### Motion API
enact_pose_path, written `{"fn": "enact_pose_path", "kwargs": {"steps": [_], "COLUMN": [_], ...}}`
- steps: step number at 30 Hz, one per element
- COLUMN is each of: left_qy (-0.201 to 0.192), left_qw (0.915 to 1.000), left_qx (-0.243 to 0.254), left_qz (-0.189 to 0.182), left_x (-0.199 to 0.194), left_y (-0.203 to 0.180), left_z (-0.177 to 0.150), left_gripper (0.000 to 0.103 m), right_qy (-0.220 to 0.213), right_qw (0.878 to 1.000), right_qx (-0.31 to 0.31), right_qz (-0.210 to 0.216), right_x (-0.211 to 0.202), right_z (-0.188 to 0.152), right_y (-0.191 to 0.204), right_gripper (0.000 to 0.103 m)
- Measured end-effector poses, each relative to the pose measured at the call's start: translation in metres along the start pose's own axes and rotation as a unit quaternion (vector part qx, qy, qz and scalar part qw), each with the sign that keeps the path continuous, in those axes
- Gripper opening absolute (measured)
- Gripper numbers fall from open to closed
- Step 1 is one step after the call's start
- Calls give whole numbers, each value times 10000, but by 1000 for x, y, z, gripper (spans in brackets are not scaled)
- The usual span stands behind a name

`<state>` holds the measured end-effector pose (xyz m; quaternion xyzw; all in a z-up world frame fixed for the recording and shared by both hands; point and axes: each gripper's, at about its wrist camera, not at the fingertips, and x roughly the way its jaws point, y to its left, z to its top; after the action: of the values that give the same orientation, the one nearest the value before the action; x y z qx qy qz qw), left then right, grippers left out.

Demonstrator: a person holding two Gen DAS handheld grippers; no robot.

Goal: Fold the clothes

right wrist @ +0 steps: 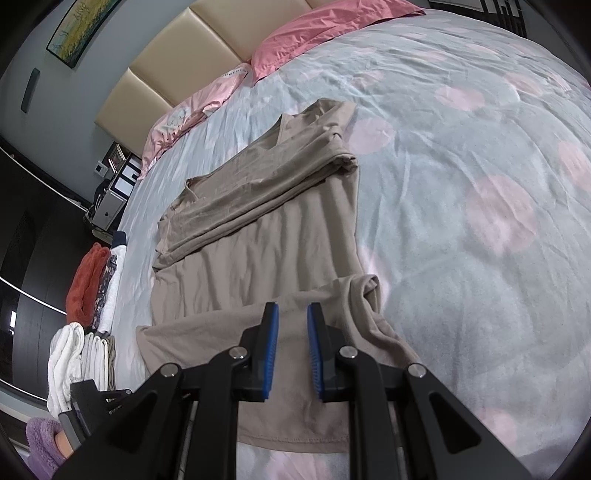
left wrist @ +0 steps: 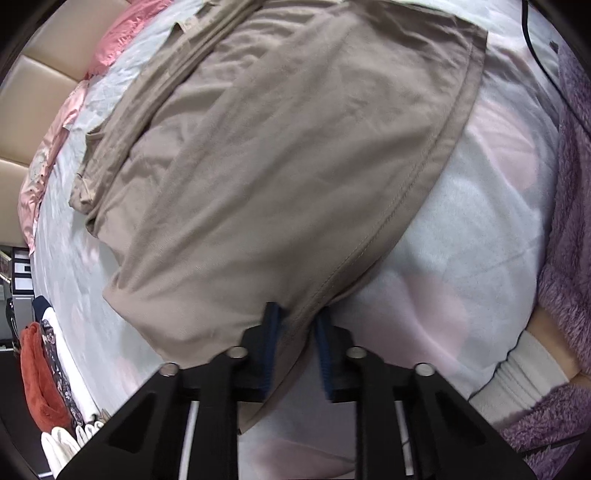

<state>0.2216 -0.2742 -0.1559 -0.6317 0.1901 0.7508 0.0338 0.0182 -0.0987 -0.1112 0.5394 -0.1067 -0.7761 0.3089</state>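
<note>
Left gripper (left wrist: 297,317) I see clenched on hem of beige shirt (left wrist: 280,155), lifted over bed (left wrist: 461,258). Right gripper (right wrist: 291,314) released (pads apart), hovering above shirt's lower edge.

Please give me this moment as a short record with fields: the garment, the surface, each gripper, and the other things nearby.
garment: tan shirt, lying flat, sleeves folded in, hem end partly lifted
surface: bed cover, pale with pink dots
left gripper: jaws around the shirt's hem edge, a small gap visible
right gripper: open, above the shirt's lower part, holding nothing
pillows: pink, at the headboard
folded stack: orange, patterned and white items at the bed's edge
</note>
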Motion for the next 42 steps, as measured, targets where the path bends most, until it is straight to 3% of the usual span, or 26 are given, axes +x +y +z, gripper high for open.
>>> {"fn": "enact_pose_path", "kwargs": {"steps": [2,8,10,17,23,25,28,34,37,39,42], "left_qy": [-80,-368,-478,-682,-852,-933,-1051,-1263,-1343,-1382,-1420], "left_qw": [9999,9972,9950,9894,9852,9829,9791,9712,9687,9675,9663], "left_qx": [-102,-642,-858,-1235,-1401,-1487,-1613,-1830,-1867,-1880,-1898], "left_qz": [-2,-125,-200,-345,-494,-562,-660,-850,-930,-971,-1001], "left_x": [-2,-11,-14,-17,-11,-13,-16,-22,-24,-26,-26], "left_y": [2,22,30,42,56,60,66,77,79,80,81], "left_z": [-1,0,2,8,14,12,10,5,4,4,2], "left_gripper": [7,7,7,7,7,7,7,7,7,7,7], "right_qy": [94,411,523,709,1141,1367,1725,2388,2687,2829,3029], "right_qw": [9999,9968,9946,9872,9633,9474,9134,8186,7789,7596,7433], "right_qx": [-120,-660,-874,-1417,-2387,-2850,-3618,-5097,-5511,-5646,-5680], "right_qz": [-69,-166,-194,-179,-446,-500,-706,-1146,-1322,-1556,-1820], "right_x": [3,16,21,28,43,50,59,60,58,61,66], "right_z": [-2,-9,-13,-22,-35,-43,-56,-87,-100,-105,-108], "right_y": [3,21,29,47,81,95,112,129,126,119,106], "right_gripper": [16,17,24,26,26,26,26,26,27,33,36]}}
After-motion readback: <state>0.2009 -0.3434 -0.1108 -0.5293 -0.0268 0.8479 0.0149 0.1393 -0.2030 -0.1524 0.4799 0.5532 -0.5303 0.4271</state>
